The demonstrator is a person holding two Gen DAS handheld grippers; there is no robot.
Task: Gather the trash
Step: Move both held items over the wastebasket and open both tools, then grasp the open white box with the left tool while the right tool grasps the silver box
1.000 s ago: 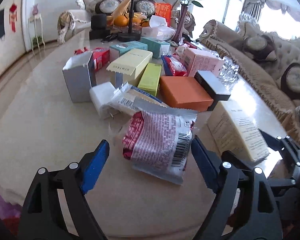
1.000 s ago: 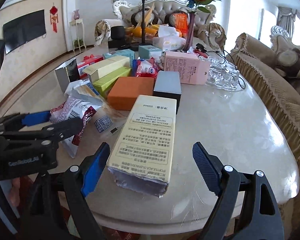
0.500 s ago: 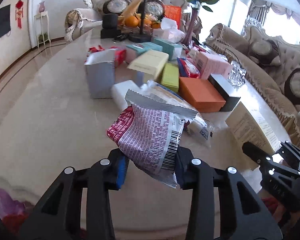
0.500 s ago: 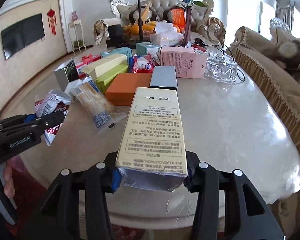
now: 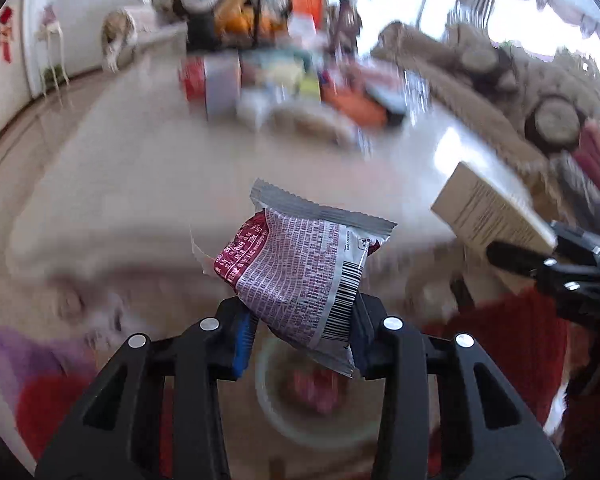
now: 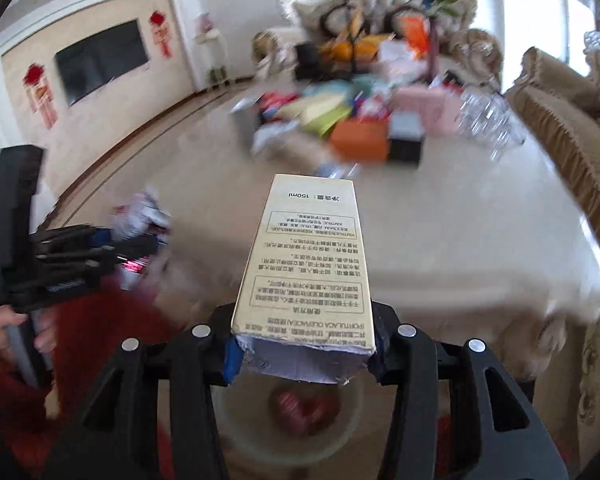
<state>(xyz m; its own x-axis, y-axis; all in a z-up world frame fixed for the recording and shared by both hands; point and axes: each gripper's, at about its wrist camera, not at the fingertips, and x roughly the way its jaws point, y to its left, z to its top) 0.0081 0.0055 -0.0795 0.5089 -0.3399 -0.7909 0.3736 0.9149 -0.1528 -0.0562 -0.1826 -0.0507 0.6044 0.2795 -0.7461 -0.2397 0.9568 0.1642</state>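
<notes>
My left gripper (image 5: 300, 332) is shut on a red and silver snack wrapper (image 5: 300, 268) and holds it in the air off the table's near edge. My right gripper (image 6: 302, 354) is shut on a long cream carton (image 6: 308, 264) with printed text, also lifted off the table. A round white bin (image 5: 316, 396) with something red inside sits on the floor below both grippers; it also shows in the right wrist view (image 6: 288, 412). The carton shows at the right of the left wrist view (image 5: 488, 208). The left gripper shows at the left of the right wrist view (image 6: 100, 252).
The marble table (image 6: 460, 216) carries several boxes and packets, among them an orange box (image 6: 360, 140), a black box (image 6: 406, 140) and a pink box (image 6: 420, 108). Glasses (image 6: 488, 116) stand at its right. A sofa (image 6: 568, 128) runs along the right side.
Both grippers closed on their items, then lifted them back off the table's near edge. They now hang over the floor bin. The view is blurred by motion.
</notes>
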